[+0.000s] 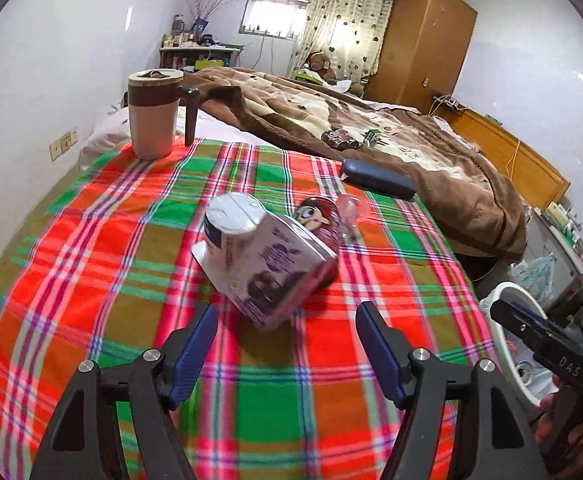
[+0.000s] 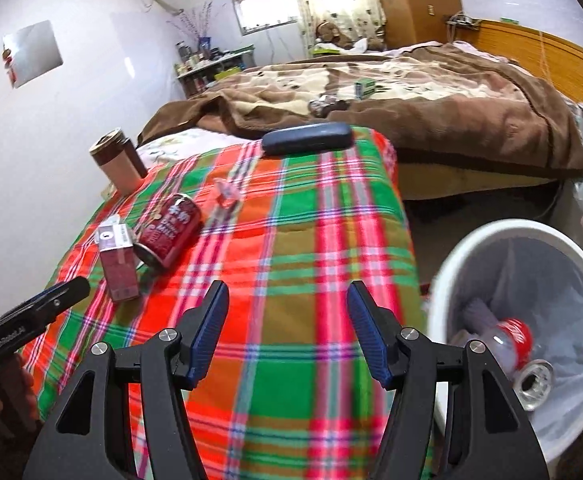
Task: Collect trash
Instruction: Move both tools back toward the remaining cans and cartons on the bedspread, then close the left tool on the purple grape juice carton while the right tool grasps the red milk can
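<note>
Trash remained on the plaid-covered tabletop (image 1: 91, 280): a purple carton (image 1: 267, 264) was found lying against a red can (image 2: 169, 230), directly ahead of the left tongs (image 1: 287, 340), which were spread wide and empty, apparently for approach. The right tongs (image 2: 287, 332) were likewise wide and empty, held beside the white bin (image 2: 443, 280), where a bottle (image 2: 503, 340) lay. A clear wrapper (image 2: 229, 196), possibly plastic, was noted nearby.

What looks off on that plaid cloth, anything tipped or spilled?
The red can lies on its side beside the purple carton, which stands slanted and dented. No spill visible. The mug stands upright. The white bin already holds a bottle.
</note>
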